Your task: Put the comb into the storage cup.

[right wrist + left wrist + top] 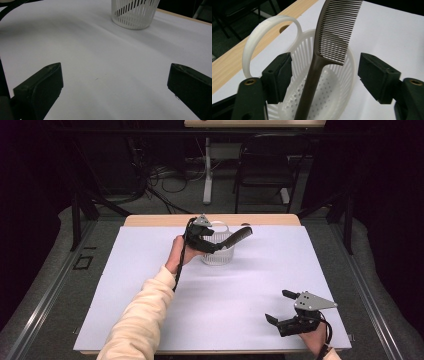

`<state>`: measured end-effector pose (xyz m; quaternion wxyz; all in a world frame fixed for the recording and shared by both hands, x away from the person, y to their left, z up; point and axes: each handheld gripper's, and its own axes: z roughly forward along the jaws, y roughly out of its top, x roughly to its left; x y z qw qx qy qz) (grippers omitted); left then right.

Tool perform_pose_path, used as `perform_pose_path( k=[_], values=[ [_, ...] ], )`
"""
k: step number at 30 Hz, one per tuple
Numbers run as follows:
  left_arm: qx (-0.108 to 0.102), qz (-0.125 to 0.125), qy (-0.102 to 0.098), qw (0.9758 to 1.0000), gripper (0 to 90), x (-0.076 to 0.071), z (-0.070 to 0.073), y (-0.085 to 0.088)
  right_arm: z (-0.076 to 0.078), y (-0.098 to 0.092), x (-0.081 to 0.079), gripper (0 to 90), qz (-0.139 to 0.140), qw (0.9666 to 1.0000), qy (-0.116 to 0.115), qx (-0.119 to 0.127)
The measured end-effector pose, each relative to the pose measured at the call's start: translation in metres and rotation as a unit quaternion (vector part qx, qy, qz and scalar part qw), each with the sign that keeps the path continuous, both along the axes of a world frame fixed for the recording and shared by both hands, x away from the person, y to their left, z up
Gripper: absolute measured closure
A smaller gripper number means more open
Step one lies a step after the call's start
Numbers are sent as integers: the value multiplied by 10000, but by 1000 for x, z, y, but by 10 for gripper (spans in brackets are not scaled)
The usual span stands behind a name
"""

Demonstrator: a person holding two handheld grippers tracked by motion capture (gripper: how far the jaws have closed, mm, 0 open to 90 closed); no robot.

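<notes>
I am releasing the brown comb (332,45) handle-down into the white basket (337,95), left gripper (324,75) jaws parted clear of it, right gripper (280,307) idling open well nearer me, so next I'm lifting away without snagging.

High view: looks forward and down from above the table's near edge; the white slatted plastic basket (218,251) sits far off, mid-table.
Left gripper view: right over that basket (329,82), peering steeply into it, very near.
Right gripper view: low over the white tabletop (105,65), facing the basket (135,12) from well away.
Shared: the basket and the tabletop around it.
</notes>
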<state>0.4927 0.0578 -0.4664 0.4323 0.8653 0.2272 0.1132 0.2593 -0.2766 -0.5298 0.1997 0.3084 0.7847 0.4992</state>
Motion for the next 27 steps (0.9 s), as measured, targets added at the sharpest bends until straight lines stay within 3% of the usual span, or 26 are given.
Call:
perform_pose_path(
  k=[14,27],
  values=[
    [472,-131,102,9987,104,-12,18,3,0,-1,-1,0,-15,10000,9,14],
    [711,-44,202,9973,29,-29,29,10,0,0,-1,0,-11,10000,6,11]
  ],
)
